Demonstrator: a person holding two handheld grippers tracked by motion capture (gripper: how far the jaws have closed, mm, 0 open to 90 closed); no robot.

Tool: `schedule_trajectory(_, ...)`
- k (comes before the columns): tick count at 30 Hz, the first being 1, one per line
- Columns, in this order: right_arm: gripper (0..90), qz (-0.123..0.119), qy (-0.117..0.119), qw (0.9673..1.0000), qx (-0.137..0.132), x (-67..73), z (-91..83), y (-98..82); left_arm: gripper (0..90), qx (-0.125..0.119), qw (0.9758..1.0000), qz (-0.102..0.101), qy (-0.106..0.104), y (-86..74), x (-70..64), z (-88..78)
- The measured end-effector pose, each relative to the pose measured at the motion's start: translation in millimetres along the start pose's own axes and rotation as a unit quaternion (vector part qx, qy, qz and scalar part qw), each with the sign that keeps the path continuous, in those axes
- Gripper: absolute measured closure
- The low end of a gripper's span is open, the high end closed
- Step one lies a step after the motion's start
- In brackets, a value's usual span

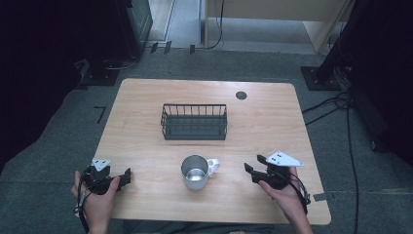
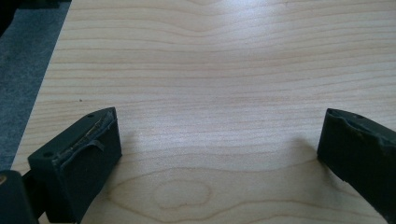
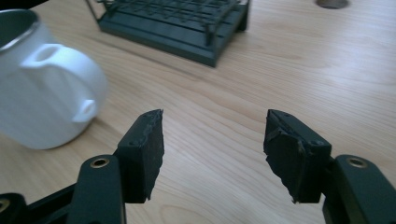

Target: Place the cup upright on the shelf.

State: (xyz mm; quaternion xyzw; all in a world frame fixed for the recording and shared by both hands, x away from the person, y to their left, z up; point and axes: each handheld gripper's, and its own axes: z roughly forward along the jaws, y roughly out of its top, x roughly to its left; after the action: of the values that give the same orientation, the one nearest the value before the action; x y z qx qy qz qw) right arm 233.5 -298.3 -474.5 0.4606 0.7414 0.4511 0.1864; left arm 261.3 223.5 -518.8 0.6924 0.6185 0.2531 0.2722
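Mug point(image 1: 196, 172) at table point(image 1: 146, 97) centre-front, 6 o'clock of wire basket point(image 1: 194, 122), handle point(image 1: 213, 165) toward 3 o'clock. Looks enamelled metal: rigid, likely light, slick. Grip handle or rim. Right gripper point(image 1: 254, 171) jaws apart, empty, near handle. Left gripper point(image 1: 127, 177) wide apart, empty.

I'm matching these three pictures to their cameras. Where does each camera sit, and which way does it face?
High view: above the person's side, looking forward and down on the table, basket and mug; both hands with the left gripper and right gripper show.
Left gripper view: rides on the left gripper, looking along its open jaws at bare tabletop.
Right gripper view: rides on the right gripper, facing the mug and basket past its open jaws.
Shared: high and right gripper views both show mug and basket.
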Motion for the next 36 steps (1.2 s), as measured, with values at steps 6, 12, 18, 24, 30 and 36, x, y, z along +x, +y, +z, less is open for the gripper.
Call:
schedule_trajectory(6, 41.7, -0.019, 0.065, 0.9977, -0.003, 18.2, 15.2, 7.9, 0.0, 0.000, 1.0000, 0.000, 0.000, 0.0, 0.0, 0.0)
schedule_trajectory(12, 46.1, -0.044, 0.095, 0.9945, 0.001, 29.5, 27.9, 11.3, 0.0, 0.000, 1.0000, 0.000, 0.000, 0.0, 0.0, 0.0)
schedule_trajectory(18, 51.9, -0.071, 0.118, 0.9904, 0.017, 40.3, 48.6, 12.4, 0.0, 0.000, 1.0000, 0.000, 0.000, 0.0, 0.0, 0.0)
schedule_trajectory(24, 53.3, -0.076, 0.127, 0.9889, 0.018, 44.2, 59.7, 13.4, 0.0, -0.001, 1.0000, -0.003, 0.002, -0.3, -1.1, -0.2)
schedule_trajectory(30, 55.3, -0.076, 0.135, 0.9879, 0.015, 45.3, 68.7, 15.5, 0.0, -0.001, 1.0000, -0.003, 0.002, -0.3, -1.1, -0.2)
schedule_trajectory(36, 58.5, -0.094, 0.152, 0.9836, 0.025, 49.6, 67.0, 13.8, 0.0, -0.001, 1.0000, -0.003, 0.002, -0.3, -1.1, -0.2)
